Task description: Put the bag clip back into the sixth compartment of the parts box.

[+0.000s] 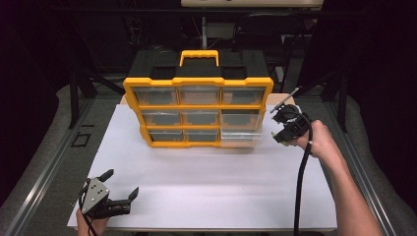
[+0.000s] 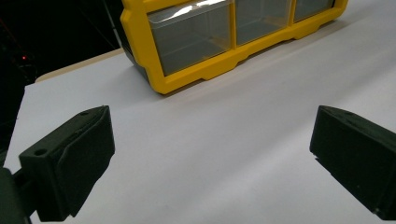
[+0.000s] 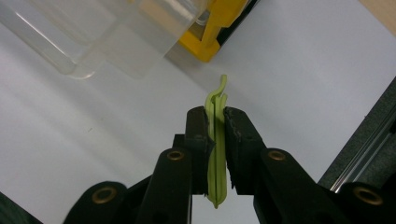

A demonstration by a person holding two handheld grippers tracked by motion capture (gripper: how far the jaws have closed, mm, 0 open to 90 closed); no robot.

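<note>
A yellow organizer (image 1: pixel 198 81) with clear drawers stands upright at the back of the white board (image 1: pixel 206 182). Its bottom right drawer (image 1: pixel 241 138) is pulled out, and the same clear drawer (image 3: pixel 93 37) lies just ahead of the right gripper's jaws. My right gripper (image 1: pixel 279 129) hovers beside that drawer, shut on a thin pale-green strip (image 3: pixel 215 95) that stands on edge between the pads (image 3: pixel 215 114). My left gripper (image 1: pixel 122 183) rests near the board's front left corner. Its fingers (image 2: pixel 70 158) stand wide apart with nothing between them, facing the organizer's yellow frame (image 2: pixel 187 77).
The organizer has a yellow carry handle (image 1: pixel 199 55) on top. Metal rails (image 1: pixel 44 167) run along both sides of the table. A black cable (image 1: pixel 301 182) trails from the right gripper over the board. The surroundings are dark.
</note>
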